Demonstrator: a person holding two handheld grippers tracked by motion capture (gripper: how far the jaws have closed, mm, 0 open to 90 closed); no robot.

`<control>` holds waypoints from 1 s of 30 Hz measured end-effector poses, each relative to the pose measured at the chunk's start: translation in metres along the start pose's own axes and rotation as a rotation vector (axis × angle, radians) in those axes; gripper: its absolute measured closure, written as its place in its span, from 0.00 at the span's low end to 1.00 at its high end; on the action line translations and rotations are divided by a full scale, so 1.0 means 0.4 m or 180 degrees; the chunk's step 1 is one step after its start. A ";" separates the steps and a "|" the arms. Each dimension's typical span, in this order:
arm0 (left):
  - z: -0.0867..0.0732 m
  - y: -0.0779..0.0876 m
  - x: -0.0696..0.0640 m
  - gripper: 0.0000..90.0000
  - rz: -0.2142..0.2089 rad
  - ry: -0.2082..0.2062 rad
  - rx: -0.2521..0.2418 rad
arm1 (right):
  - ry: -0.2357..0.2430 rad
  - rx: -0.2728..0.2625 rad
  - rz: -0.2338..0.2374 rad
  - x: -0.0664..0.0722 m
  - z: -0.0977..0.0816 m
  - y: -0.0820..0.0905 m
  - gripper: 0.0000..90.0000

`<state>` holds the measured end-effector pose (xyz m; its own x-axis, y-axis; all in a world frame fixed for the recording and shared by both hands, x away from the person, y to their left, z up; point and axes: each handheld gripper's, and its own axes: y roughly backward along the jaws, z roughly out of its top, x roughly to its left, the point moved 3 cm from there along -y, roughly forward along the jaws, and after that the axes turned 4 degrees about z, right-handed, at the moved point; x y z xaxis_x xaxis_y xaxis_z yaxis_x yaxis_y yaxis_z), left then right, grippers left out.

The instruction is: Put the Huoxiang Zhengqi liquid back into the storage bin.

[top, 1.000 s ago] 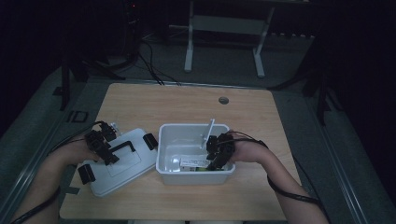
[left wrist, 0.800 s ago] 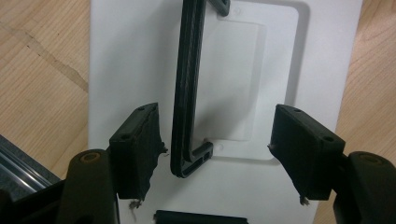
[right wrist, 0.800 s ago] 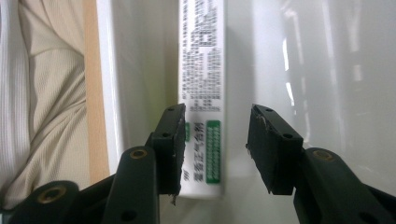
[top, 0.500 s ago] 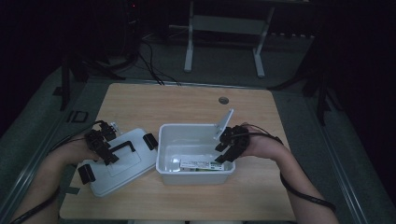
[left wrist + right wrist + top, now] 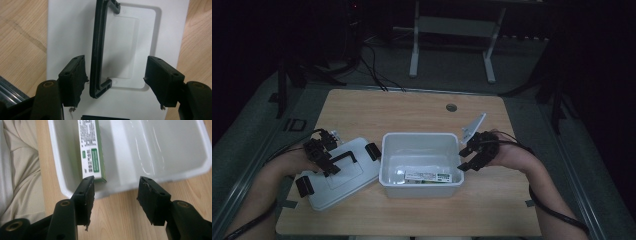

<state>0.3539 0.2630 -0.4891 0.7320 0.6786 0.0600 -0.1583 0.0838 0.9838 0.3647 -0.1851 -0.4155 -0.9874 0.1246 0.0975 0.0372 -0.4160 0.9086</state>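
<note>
Right gripper view: empty jaws spread wide.
Right gripper (image 5: 113, 195) sat nearest the carton (image 5: 91, 150), lying lengthwise straight ahead in the bin (image 5: 180, 167).

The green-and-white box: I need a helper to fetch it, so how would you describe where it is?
On the wooden table stands an open white bin, right of its detached lid. The green-and-white box lies flat on the bin's floor along the wall nearest the person. It is the printed carton with green edges, unlike the plain white plastic around it.
</note>
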 end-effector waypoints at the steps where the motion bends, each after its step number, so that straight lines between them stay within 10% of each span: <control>1: 0.000 -0.001 0.000 0.37 0.0010 -0.0008 0.0008 | -0.0023 -0.0011 -0.0008 -0.002 -0.007 0.002 0.51; 30: 0.012 -0.035 0.005 0.50 0.0233 -0.0149 -0.0131 | -0.0618 0.0151 -0.0212 -0.069 -0.187 -0.072 0.23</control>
<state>0.3607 0.2595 -0.5020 0.7475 0.6493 0.1401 -0.2388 0.0658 0.9688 0.3796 -0.2440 -0.4746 -0.9400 0.3235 0.1089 -0.0154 -0.3588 0.9333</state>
